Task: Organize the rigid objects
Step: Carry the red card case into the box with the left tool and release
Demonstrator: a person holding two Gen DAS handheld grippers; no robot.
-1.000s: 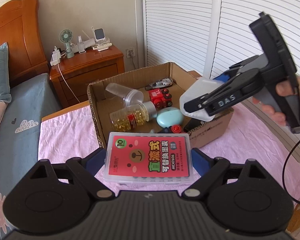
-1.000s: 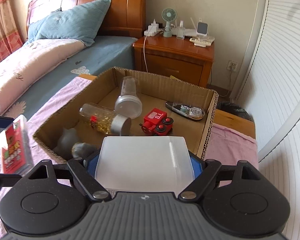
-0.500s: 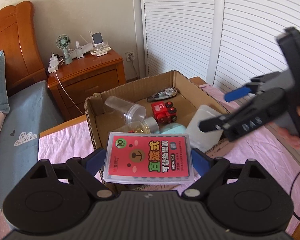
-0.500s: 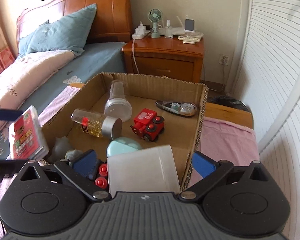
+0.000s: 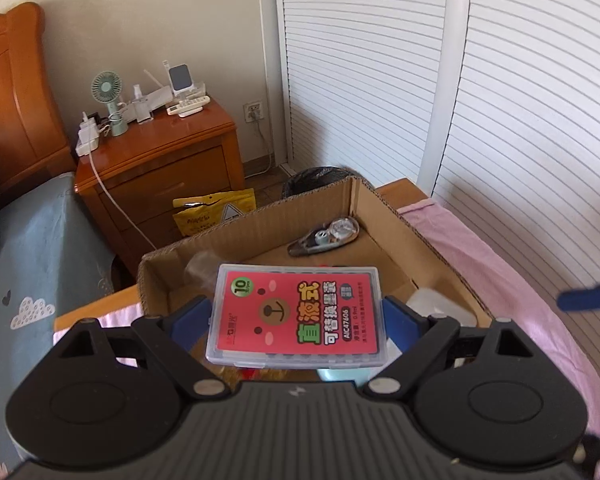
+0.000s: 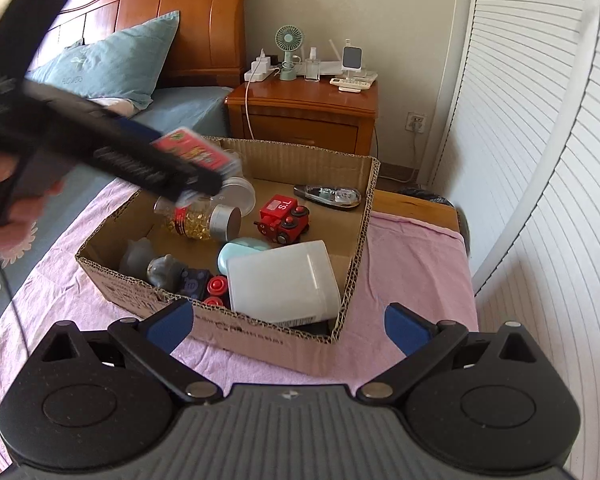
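Right gripper [image 6: 288, 322]: jaws spread wide and empty, nothing between the blue pads; the white plastic container [image 6: 282, 282] they clamped a second ago now lies released in the near right corner of the cardboard box [image 6: 356, 240], and the gripper has drawn back so its pads sit over the pink cloth [image 6: 412, 264] short of the box wall. Left gripper [image 5: 298, 320]: jaws part-open and clamped on the two short ends of the clear refill case with red label [image 5: 298, 316], which has been carried from short of the box to above its interior. Box contents in the right wrist view: red toy train [image 6: 282, 220], capsule bottle [image 6: 200, 220], correction-tape dispenser [image 6: 328, 196], teal oval case [image 6: 242, 250], grey figurines [image 6: 152, 260], red-capped items [image 6: 216, 286]. Judged status: one item newly stowed; the case is next to go in, and seems positioned for release over the left half of the box, on the bench
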